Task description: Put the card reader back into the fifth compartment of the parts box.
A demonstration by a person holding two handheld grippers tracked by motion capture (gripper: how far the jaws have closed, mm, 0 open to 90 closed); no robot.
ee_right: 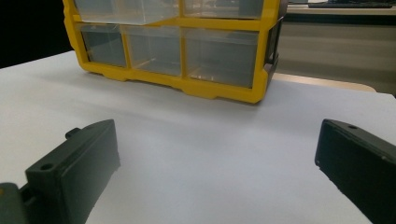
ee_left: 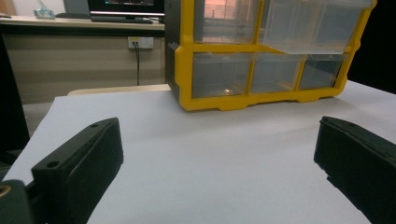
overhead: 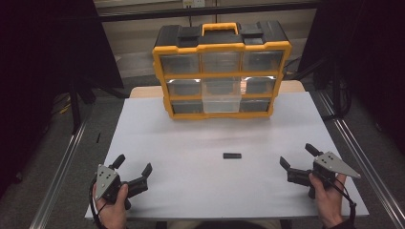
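Here, in the high view, both grippers rest at the near edge of the white bench [overhead: 157, 143], well apart: the left gripper [overhead: 133, 165] near left, the right gripper [overhead: 297, 156] near right, each with its jaws spread and nothing between them. Between them, a little right of centre, lies a small black piece [overhead: 232, 155], flat and alone on the bench. At the far side stands the yellow drawer organizer [overhead: 221, 71], its middle drawer [overhead: 221, 98] pulled out toward the near side (the other drawers look shut).

In the left gripper view the jaws stand wide and bare over the sheet, with the organizer [ee_left: 261, 51] ahead to the right and its open drawer [ee_left: 313, 25] jutting forward.

In the right gripper view the jaws are likewise wide, the organizer [ee_right: 187, 46] far ahead to the left.

I judge this the start: no grasp is yet made. The next move likely calls for the right gripper, being nearer, to go left, straddle the black piece and close on its narrow sides, then carry it to the open drawer.
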